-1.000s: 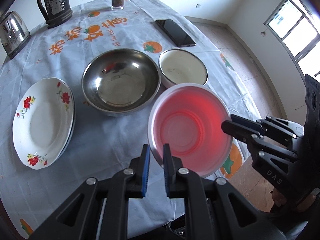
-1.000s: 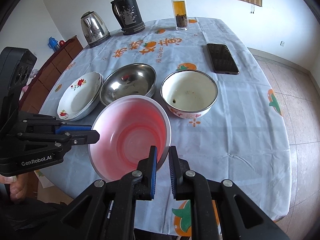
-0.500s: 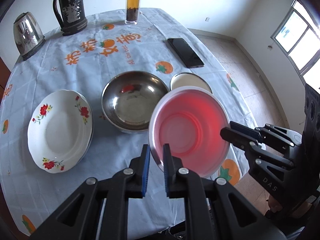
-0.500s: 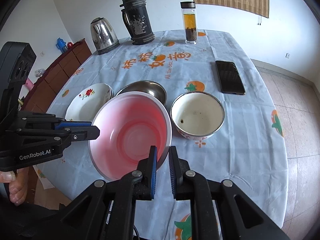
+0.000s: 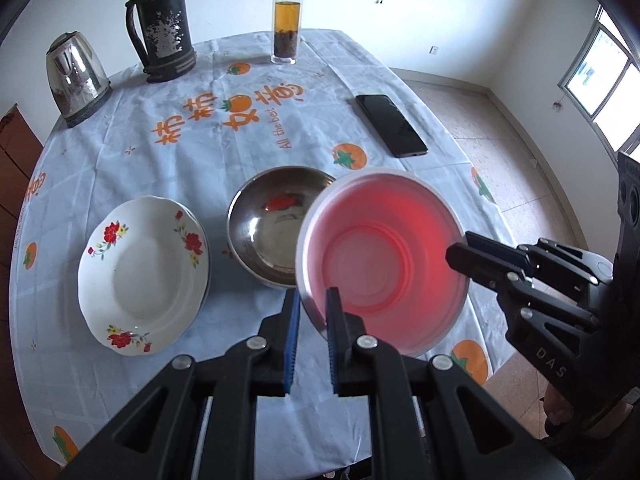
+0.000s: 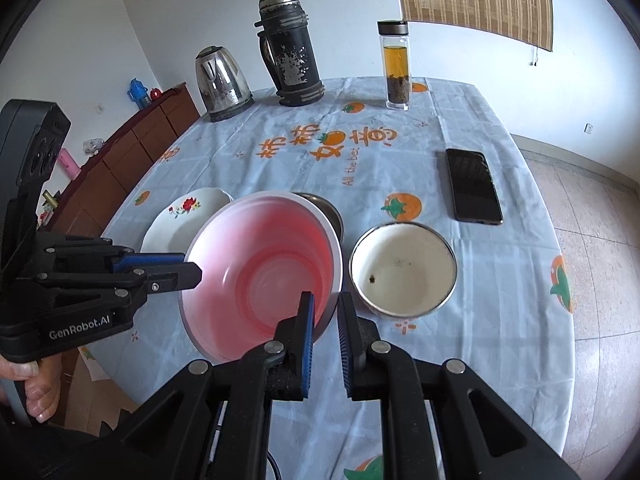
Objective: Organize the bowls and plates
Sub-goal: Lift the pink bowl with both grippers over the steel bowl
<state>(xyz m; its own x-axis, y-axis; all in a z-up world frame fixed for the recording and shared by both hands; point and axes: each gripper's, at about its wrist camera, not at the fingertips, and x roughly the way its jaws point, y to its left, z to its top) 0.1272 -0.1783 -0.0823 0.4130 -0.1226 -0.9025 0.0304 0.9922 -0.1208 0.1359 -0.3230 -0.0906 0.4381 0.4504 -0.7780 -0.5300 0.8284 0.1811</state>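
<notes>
- Pink bowl: translucent plastic with a white rim, held in the air above the counter, tilted, gripped at two opposite sides of its rim.
- Left gripper: jaws clamped on the near rim of the pink bowl in the left wrist view, one blue-padded finger inside the wall and one outside.
- Right gripper: jaws clamped on the bowl's rim on the opposite side, likewise one finger inside and one outside.
- Steel bowl: empty, standing on the counter, partly hidden behind the lifted pink bowl.
- White enamel bowl: metal-rimmed, with a few dark specks inside, on the counter just beside the pink bowl in the right wrist view.
- Floral plates: white with red flowers, stacked on the counter beside the steel bowl; number of plates in the stack unclear.
- Tablecloth: pale blue, printed with orange fruit and lettering.
- Phone: dark, lying flat near the counter's edge.
- Far edge: steel kettle, worn black flask, glass tea bottle.
</notes>
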